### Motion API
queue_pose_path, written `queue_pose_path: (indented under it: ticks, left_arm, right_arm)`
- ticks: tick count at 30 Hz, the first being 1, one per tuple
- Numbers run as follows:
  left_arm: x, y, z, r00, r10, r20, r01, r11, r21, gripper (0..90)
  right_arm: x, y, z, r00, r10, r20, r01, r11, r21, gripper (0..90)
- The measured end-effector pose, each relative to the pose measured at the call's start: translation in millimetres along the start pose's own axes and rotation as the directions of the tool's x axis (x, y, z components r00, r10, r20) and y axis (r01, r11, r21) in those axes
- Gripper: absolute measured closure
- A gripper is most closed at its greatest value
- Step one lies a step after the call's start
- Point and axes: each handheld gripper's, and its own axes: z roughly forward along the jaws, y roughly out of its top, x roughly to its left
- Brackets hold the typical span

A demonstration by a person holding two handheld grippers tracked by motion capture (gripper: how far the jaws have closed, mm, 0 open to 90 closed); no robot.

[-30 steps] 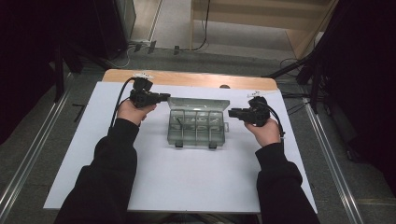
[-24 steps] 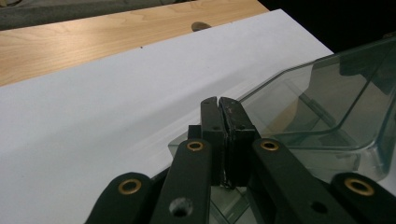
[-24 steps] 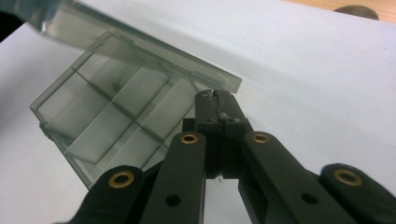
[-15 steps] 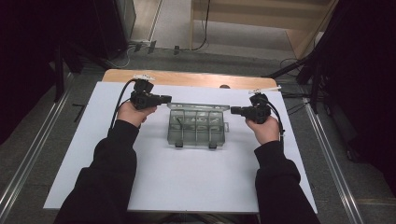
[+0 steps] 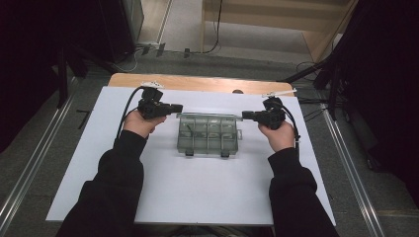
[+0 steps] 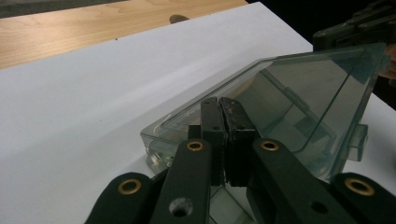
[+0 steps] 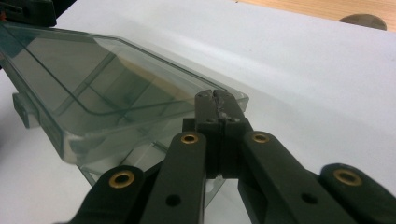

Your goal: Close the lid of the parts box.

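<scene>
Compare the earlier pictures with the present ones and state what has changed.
The clear lid of the compartment box has tipped lower, and the left claw sank slightly with it. The right claw shifted a little at its end. Both claws stay pinched on the lid's ends; the box base stayed put.

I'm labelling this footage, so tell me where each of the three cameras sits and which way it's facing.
High view: above the person's side, facing forward and down on the white table; both black sleeves, hands and tools show.
Left gripper view: rides the left tool, looking along its shut jaws at the clear grey-tinted plastic compartment box, lid raised.
Right gripper view: rides the right tool, jaws shut, facing that box from the opposite end.
Both gripper views share the box's raised lid.
</scene>
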Motion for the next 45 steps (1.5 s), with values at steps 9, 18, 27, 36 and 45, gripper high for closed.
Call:
queue_pose_path:
  ticks: [9, 18, 27, 36, 45]
  left_arm:
    - [-5.7, -3.5, -0.5, 0.9997, 0.022, 0.010, -0.022, 0.9997, 0.015, 89.1]
    - [-8.6, -11.5, 1.3, 0.9996, 0.027, 0.010, -0.027, 0.9991, 0.033, 89.1]
    - [-11.1, -18.7, 1.9, 0.9993, 0.033, 0.017, -0.034, 0.9983, 0.048, 89.0]
    - [-13.4, -23.6, 0.7, 0.9991, 0.040, 0.015, -0.040, 0.9979, 0.051, 89.0]
    - [-14.6, -28.9, 3.3, 0.9988, 0.046, 0.018, -0.047, 0.9967, 0.066, 89.0]
  right_arm:
    - [6.4, 1.4, 3.1, 0.9998, -0.019, -0.009, 0.020, 1.000, 0.010, 90.0]
    - [11.7, 0.8, 3.1, 0.9996, -0.025, -0.014, 0.026, 0.999, 0.023, 90.0]
    - [18.8, -2.4, 2.5, 0.9987, -0.041, -0.029, 0.042, 0.998, 0.038, 90.0]
    - [26.2, -9.8, 2.5, 0.9976, -0.056, -0.042, 0.058, 0.997, 0.057, 90.0]
    - [30.9, -15.1, 2.1, 0.9968, -0.062, -0.050, 0.065, 0.996, 0.068, 90.0]
